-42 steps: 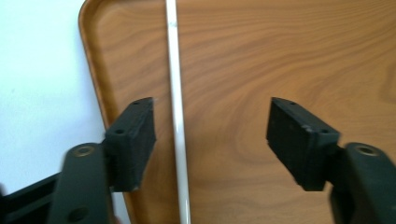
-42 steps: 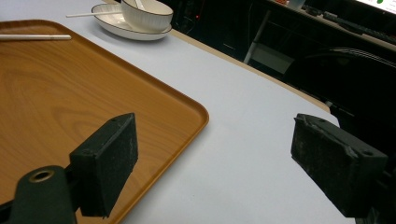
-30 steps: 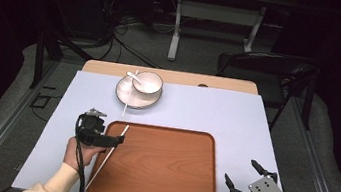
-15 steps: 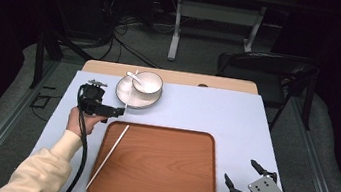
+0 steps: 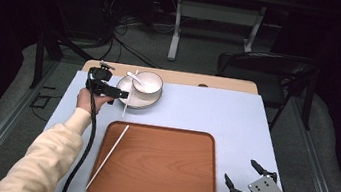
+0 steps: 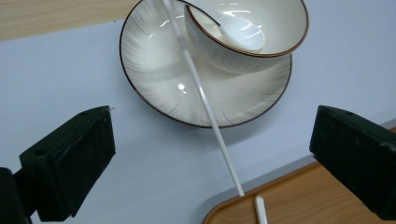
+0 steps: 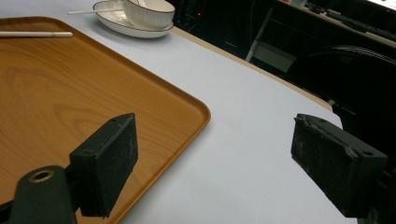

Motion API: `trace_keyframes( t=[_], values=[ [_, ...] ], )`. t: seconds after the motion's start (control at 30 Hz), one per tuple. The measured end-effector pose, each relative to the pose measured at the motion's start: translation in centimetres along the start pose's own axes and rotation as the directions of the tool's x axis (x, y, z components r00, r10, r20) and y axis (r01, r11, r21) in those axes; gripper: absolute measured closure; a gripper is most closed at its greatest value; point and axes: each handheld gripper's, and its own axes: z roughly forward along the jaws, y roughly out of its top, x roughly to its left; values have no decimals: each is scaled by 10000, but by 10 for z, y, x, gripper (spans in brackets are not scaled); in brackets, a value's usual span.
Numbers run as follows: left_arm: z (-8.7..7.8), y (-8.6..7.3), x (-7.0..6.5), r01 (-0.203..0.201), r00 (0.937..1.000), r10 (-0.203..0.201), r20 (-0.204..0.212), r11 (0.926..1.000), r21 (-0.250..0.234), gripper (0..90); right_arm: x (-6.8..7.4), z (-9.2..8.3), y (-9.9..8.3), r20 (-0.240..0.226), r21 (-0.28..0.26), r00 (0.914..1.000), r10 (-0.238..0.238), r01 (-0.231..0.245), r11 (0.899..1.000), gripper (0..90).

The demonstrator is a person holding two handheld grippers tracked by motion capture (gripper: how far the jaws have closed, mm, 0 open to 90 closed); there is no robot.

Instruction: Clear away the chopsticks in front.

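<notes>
The left claw (image 5: 114, 94) has just been opening its jaws, and they now stand wide with nothing pinched. In the left gripper view the second chopstick (image 6: 205, 105) runs through the gap ahead of them, clear of both pads. It leans with its upper end on the plate (image 5: 147, 105) beside the bowl (image 5: 147, 81), and its lower end is on the surface (image 5: 216, 112) just short of the tray (image 5: 163, 166) corner. The first chopstick (image 5: 108, 157) lies free along the left side of the tray. I can't tell if it rests on the rim or inside it.

My read is that one chopstick is delivered and the left claw is lining up on the second chopstick (image 5: 126, 101). I judge the job about half done.

Compared with a second ago:
- **Left claw:** it was at the tray's left edge, right at the first chopstick. It has since travelled up the surface to the plate.
- **First chopstick:** it looks to be in the same spot on the tray in all three high views.
- **Right claw (image 5: 240, 170):** it hasn't budged. It is parked at the near right corner off the tray, with its jaws wide apart and empty.
- **Dishes:** the spoon (image 5: 135, 77), bowl and plate are unchanged.
</notes>
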Motion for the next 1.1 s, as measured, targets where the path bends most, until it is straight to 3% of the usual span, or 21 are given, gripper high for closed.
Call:
trace_keyframes(
  t=[0.23,0.3,0.47,0.5,0.7,0.93,1.1],
  values=[
    [25,11,4,-176,9997,182,-151,9990,404,7,0,0,0,1,-4,10000,-2,2,10000,143],
    [31,14,3,-228,9997,231,-116,9994,256,70,0,0,0,5,0,10000,3,-3,10000,143],
    [43,17,3,-199,9998,198,27,9989,420,255,0,0,0,20,-21,10000,0,0,10000,143],
    [50,17,3,-260,9992,277,-287,9979,598,307,0,0,0,23,-2,10000,4,-4,10000,143],
    [68,15,12,137,9998,-128,-164,9980,610,420,0,0,0,15,2,10000,12,-12,10000,143],
    [77,14,14,194,9995,-206,249,9986,483,540,0,0,0,26,4,10000,16,-16,10000,143],
    [84,14,12,140,9998,-133,-116,9980,613,607,0,0,0,28,28,10000,24,-24,10000,143]
  ],
)
